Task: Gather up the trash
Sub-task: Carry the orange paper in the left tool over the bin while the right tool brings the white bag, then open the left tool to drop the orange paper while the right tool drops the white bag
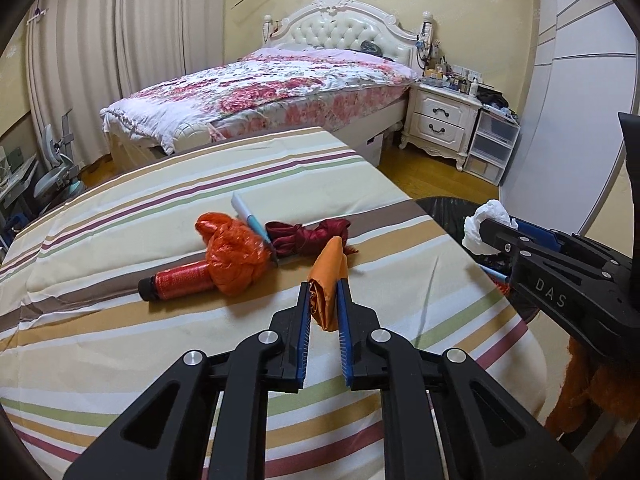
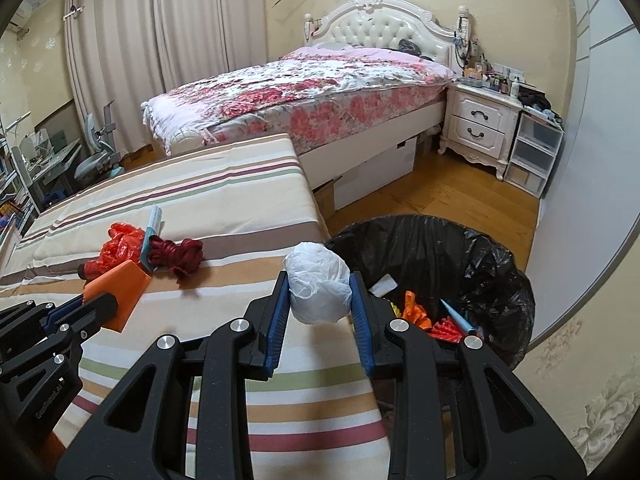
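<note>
Both wrist views show a bedroom in soft, even, warm indoor light, moderately bright, with no harsh glare. Closed curtains [image 2: 160, 60] glow faintly, as if lit from behind. Shadows are weak and diffuse on the striped sheet [image 1: 160, 208]. The tufted headboard [image 1: 348, 32] carries a mild sheen. Strong fisheye distortion bends walls and bed edges, and dark vignetting rounds the corners. Focus is sharp overall, softening slightly toward the edges.

Both wrist cameras looked forward and downward, close over the striped mattress [image 1: 120, 208], sharing the floral bed [image 2: 320, 92] and nightstand [image 1: 440, 120], the right view angled toward the bin [image 2: 500, 280].
</note>
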